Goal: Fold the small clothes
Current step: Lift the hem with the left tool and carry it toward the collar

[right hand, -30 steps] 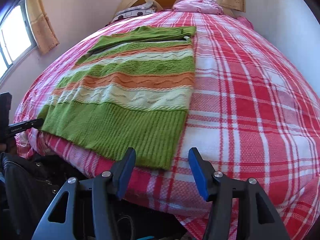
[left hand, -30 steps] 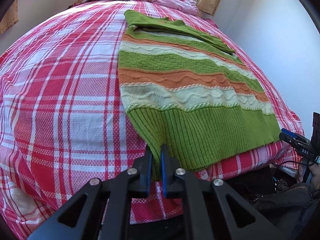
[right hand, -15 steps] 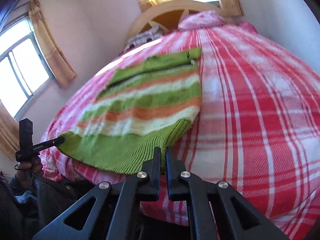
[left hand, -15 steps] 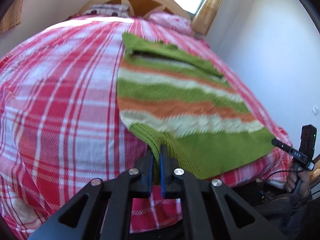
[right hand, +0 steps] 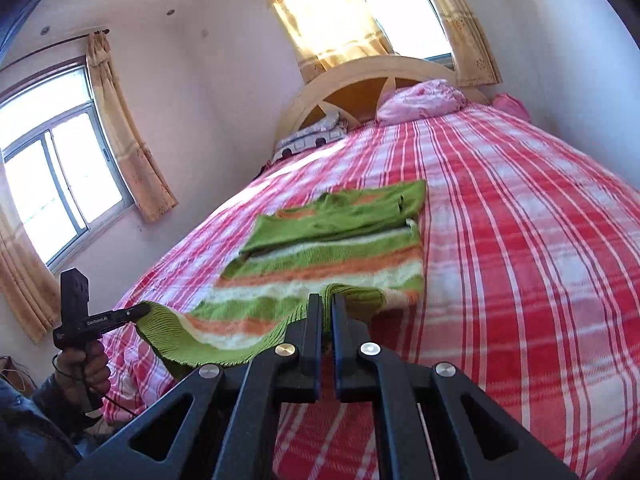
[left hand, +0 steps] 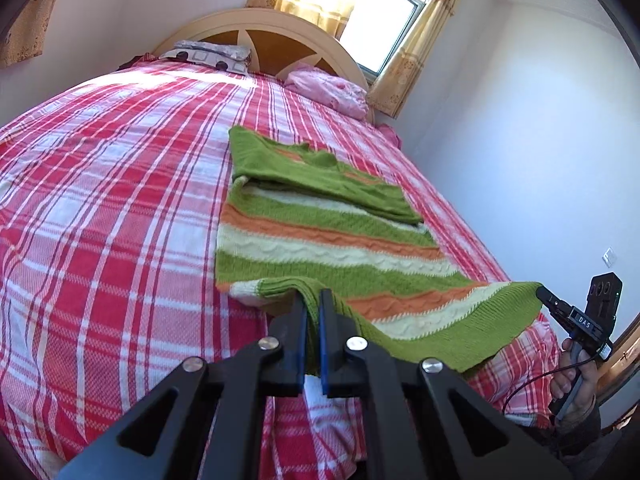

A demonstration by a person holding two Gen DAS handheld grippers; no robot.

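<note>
Sweater (left hand: 328,240) hem now lifted off the bed (left hand: 100,220), both grippers' jaws pinching it.

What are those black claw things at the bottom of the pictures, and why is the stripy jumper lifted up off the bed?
No robot here: a person holds a black two-finger gripper in each hand, each with a camera looking along its fingers. One picture comes from the left gripper, the other from the right gripper. Each camera also sees the other gripper off to the side, with the person's hand around its handle. On the bed with the red and white checked cover lies a green, orange and cream striped knitted sweater. Its sleeves are folded across the top. Both grippers are shut on the green bottom hem, one at each corner, lifting it off the bed. Probably the next move is folding it toward the collar.
</note>
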